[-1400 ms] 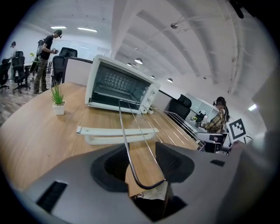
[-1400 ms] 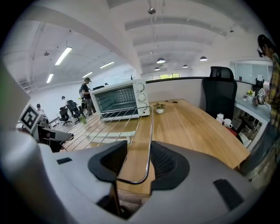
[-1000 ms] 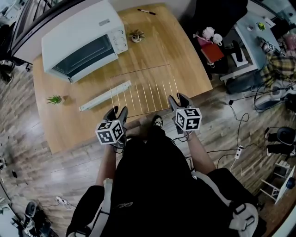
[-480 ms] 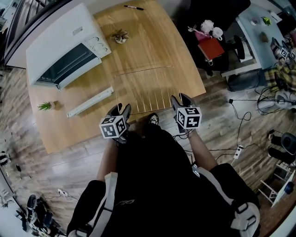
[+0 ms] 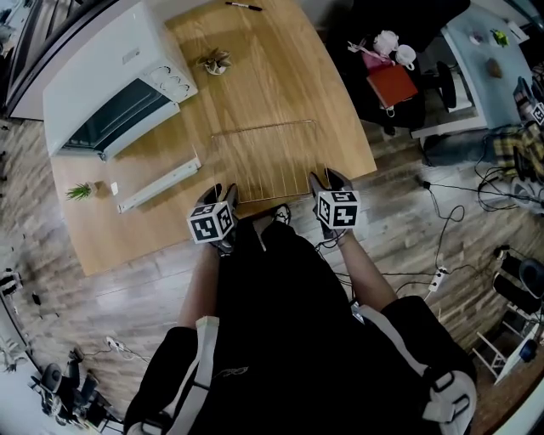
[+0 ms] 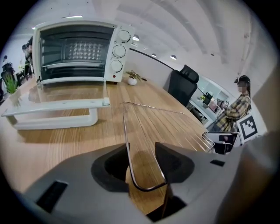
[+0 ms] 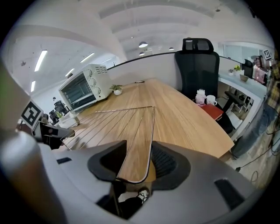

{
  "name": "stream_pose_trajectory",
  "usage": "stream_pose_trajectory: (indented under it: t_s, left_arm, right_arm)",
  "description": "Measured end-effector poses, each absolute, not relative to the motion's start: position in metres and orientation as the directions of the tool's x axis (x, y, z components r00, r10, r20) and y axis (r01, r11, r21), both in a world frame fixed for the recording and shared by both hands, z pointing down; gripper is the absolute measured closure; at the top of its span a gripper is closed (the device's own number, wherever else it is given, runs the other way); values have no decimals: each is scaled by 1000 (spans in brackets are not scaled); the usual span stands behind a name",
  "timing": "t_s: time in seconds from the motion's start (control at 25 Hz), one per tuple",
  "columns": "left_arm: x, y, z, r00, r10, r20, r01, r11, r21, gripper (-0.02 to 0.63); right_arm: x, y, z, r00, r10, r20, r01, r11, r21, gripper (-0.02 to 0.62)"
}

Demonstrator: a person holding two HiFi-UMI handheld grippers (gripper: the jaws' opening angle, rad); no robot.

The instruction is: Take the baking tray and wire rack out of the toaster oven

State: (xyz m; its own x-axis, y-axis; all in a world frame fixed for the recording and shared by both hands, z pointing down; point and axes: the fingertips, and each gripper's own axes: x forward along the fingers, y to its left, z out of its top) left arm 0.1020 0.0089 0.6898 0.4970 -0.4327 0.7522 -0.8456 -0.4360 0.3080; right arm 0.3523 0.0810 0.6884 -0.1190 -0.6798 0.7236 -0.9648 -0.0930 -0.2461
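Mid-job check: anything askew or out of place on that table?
Nothing looks spilled or damaged. The wire rack lies flat, but its near edge sits right at the table's front edge, its corners in the left gripper and right gripper. The toaster oven's door stands open.

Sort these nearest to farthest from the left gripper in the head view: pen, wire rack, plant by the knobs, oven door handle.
1. wire rack, in the left gripper's jaws
2. oven door handle, left side
3. plant, by knobs
4. pen, far edge
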Motion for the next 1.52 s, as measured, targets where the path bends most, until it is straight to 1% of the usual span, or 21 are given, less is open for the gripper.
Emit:
stream_pose_trajectory:
  t_s: [0.36,0.44,0.68,0.72,0.76,0.8,0.96,1.28,1.52]
  left_arm:
    - [104,3,702,474,-454,754,-859,-429,281,416]
    - [103,4,704,464,-448,764,-860,-434,268,416]
    - [103,4,706,437,-448,780,-873,-421,246,414]
    - [101,3,704,433,-453,780,-875,-420,242,414]
    - [99,2,702,429,-459,778,-877,-420,236,387]
    - [97,1,700,425,-468,775,-878,-419,229,369]
    - [88,-7,684,445,-495,746,-876,-413,249,365]
    - [60,-23,638,470,-585,661,-876,-402,268,365]
    - [13,-54,604,442,-678,588,-897,-313,313,365]
  right_arm:
    - [355,74,697,-107,-664,740,-975,-77,-210,408]
    - [353,75,700,-123,-649,750,-971,-77,-227,384]
    - [354,72,704,-138,-635,760,-963,-92,-252,379]
    - [354,71,703,-137,-640,756,-964,-89,-251,361]
    - [354,71,701,-138,-644,753,-964,-86,-250,323]
    - [355,71,699,-138,-648,749,-965,-83,-249,305]
    - [350,65,688,-134,-667,733,-971,-60,-232,307]
    - [286,13,636,-230,-741,630,-964,87,-250,311]
    - [219,-29,593,-335,-771,541,-938,220,-268,313]
